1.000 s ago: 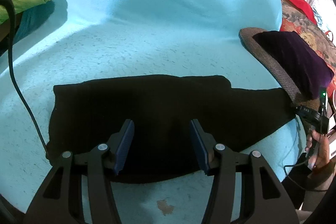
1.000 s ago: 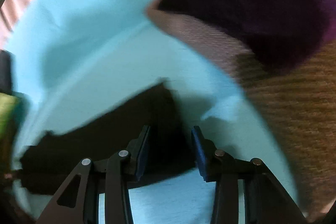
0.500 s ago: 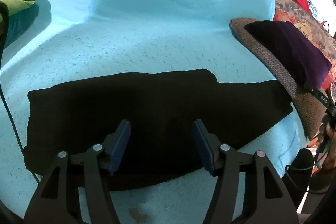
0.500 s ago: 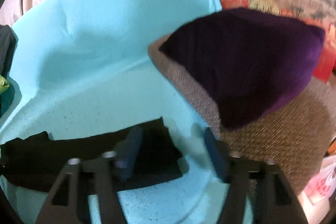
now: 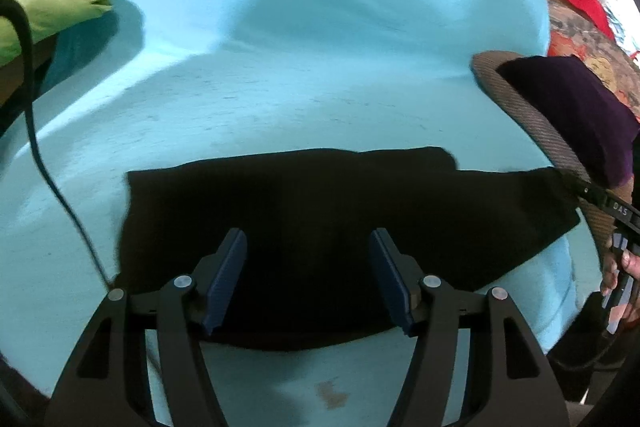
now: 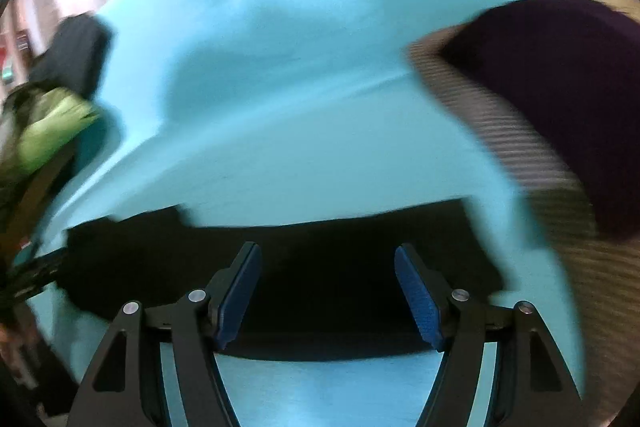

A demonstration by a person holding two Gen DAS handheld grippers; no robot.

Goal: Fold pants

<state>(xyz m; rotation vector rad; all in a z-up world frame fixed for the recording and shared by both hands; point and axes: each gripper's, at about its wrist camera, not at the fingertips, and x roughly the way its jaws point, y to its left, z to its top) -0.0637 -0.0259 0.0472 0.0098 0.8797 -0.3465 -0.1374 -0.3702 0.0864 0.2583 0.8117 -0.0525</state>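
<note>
Black fabric pants [image 5: 328, 227]: lying folded lengthwise, lower centre, on the turquoise fleece blanket [image 5: 320, 67]. Left tongs [image 5: 308, 279] and right tongs [image 6: 328, 293]: hovering apart, having just been opening, gripping nothing, probably lining up another fold.

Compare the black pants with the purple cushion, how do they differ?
The pants are black; the cushion is dark purple. The pants lie flat and thin on the turquoise cover; the cushion is plump and sits on a brown woven seat at the cover's edge. The pants spread much wider than the cushion. Both are soft, dark textiles, and neither is gripped.
</note>
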